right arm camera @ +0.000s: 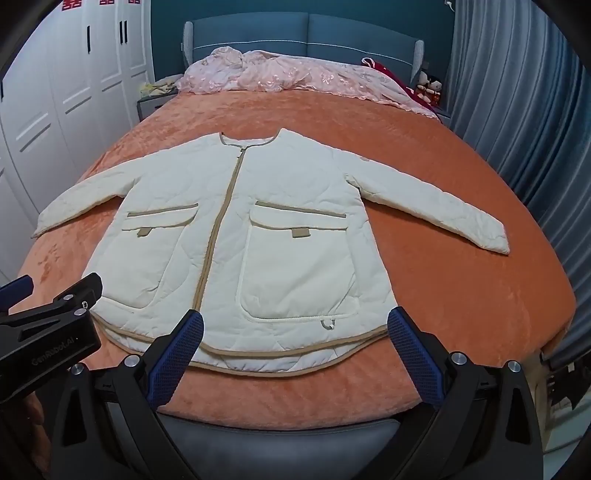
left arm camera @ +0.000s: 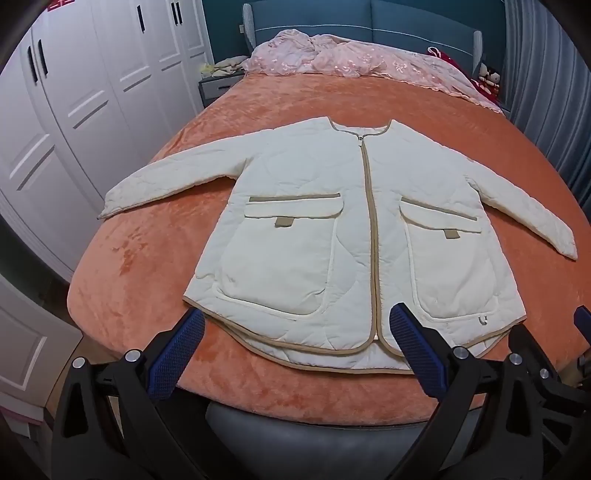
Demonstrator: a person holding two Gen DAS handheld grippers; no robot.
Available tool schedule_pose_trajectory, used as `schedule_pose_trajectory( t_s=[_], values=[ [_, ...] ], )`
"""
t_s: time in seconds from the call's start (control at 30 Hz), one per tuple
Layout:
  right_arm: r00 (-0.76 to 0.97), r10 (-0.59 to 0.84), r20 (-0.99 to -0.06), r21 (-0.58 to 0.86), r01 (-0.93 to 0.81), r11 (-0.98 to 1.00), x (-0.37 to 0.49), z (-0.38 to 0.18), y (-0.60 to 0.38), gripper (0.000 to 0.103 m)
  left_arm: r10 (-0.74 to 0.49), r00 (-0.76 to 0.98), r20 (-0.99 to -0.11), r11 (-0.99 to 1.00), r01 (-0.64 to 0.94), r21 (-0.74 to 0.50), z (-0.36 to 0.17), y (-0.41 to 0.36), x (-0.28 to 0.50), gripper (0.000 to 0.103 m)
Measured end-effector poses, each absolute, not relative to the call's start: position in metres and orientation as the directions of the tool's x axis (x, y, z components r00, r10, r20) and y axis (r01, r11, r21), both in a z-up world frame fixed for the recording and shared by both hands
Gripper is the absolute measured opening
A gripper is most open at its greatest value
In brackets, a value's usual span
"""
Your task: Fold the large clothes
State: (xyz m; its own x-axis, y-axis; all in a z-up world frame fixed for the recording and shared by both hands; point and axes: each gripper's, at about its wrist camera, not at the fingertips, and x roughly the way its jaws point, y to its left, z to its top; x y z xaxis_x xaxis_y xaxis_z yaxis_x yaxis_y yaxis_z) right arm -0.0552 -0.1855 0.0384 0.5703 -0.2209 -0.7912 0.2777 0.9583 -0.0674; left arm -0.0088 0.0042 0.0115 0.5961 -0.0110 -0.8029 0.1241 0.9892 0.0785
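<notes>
- Jacket (left arm camera: 332,236) spread flat, front side up, on the orange bedspread (left arm camera: 147,280) near the foot of the bed; zipper (left arm camera: 371,236) closed to the neck, hem toward the cameras.
- Both sleeves angled out and down from the shoulders, left sleeve (left arm camera: 166,173) toward the wardrobe (left arm camera: 74,110), right sleeve (right arm camera: 436,210) toward the curtain (right arm camera: 524,110); probably laid out this way so that each can be folded inward over the body.
- Left tongs (left arm camera: 297,332) wide apart, empty, poised just above the hem on the left half of the jacket; blue pads (left arm camera: 173,354) clear of the cloth as far as can be judged.
- Right tongs (right arm camera: 295,332) likewise spread, holding nothing, over the hem on the right half, below the right pocket (right arm camera: 299,266).
- Tongs side by side at the near edge, likely lined up for a first grasp; no fold made yet, so task judged at its very start.
- Two large flap pockets, left pocket (left arm camera: 280,254) included: flaps down, lying flat, no bulge; contents not visible.
- Small metal ring (right arm camera: 328,325) at the lower edge of the right pocket.
- Pink quilt (right arm camera: 288,77) bunched at the headboard (right arm camera: 306,33), well apart from the jacket, leaving room to work.
</notes>
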Motion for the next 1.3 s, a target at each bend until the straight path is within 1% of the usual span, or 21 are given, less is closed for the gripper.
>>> schedule_pose_trajectory(
  t_s=[1.3],
  values=[
    [0.595,-0.223,-0.772,-0.074,0.263,0.962,-0.066,0.047,-0.174,0.098,-0.015,0.609,-0.793,0.99,0.12,0.073,0.019,0.013,-0.023,0.098]
  ],
)
